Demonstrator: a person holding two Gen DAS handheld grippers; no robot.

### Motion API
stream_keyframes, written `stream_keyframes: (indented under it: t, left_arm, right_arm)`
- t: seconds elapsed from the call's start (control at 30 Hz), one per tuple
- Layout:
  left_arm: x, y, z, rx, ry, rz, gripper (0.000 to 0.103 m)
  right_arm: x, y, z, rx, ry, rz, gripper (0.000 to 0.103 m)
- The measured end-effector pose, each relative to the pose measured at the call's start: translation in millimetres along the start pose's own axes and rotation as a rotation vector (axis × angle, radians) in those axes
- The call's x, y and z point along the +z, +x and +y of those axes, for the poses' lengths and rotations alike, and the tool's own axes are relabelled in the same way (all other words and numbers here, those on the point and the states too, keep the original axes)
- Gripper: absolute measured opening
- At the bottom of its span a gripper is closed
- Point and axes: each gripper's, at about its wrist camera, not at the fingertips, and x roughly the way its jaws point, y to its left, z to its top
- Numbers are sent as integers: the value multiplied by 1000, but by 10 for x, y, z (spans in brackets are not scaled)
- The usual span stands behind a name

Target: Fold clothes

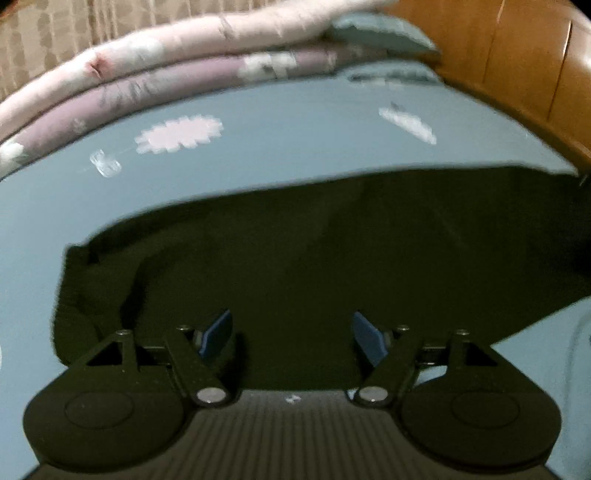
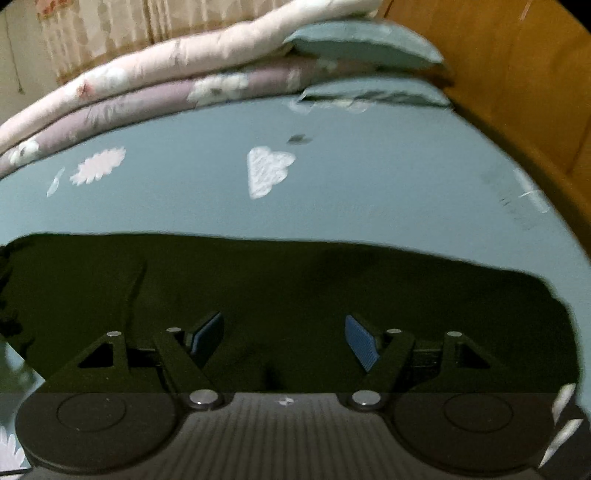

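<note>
The dark garment [image 1: 314, 258] lies flat on the bed sheet [image 1: 258, 147], directly ahead of and beneath both grippers. In the left wrist view it spans from the lower left to the far right edge of the picture; in the right wrist view it runs from the left edge to a ragged end at the right. Its long axis therefore runs side to side, across the line along which both grippers point.

The left gripper [image 1: 291, 332] has its fingers [image 1: 218, 332] spread wide, with only the cloth surface visible in the gap; nothing is clamped. The right gripper [image 2: 284, 338] is likewise spread wide and empty, its blue pads [image 2: 358, 339] clear of the fabric.

Judgement: each hand is nearest to its own half of the garment, the left to the bunched left end with its raised crease, the right to the ragged right end. A fold along the short direction calls for both to take the near edge, which lies below the fingers and is hidden by the gripper bodies.

The surface is a blue-grey bed sheet printed with pale flower shapes. Folded pink and mauve quilts [image 2: 166, 74] are stacked along the far side, with a blue-grey pillow [image 2: 362, 40] resting on them. A wooden headboard [image 2: 517, 74] bounds the right. A patterned curtain [image 1: 74, 29] hangs behind. Both views are motion-blurred.
</note>
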Motion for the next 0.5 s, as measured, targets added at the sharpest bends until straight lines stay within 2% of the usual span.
stream_keyframes:
  t: [0.07,0.13,0.23,0.33,0.5]
  left_arm:
    - [-75,101,-24,13,-13,51,75]
    - [-109,65,-8,18,-49,58,75]
    - [-113,-89,-34,38,-71,55,75]
    - [-144,-223,-95,43,-63,63,75]
    - [-163,-272,-226,44,-61,98,75]
  right_arm:
    - [-3,-192,-181,-45,12,-17,79]
    - [-16,-308,-406,-84,34,-27,80]
    - [-42,-342,-779,-81,101,-12,80]
    - [-69,-211,-1115,-61,161,26,80]
    - [-204,319,-1476,-40,216,188,80]
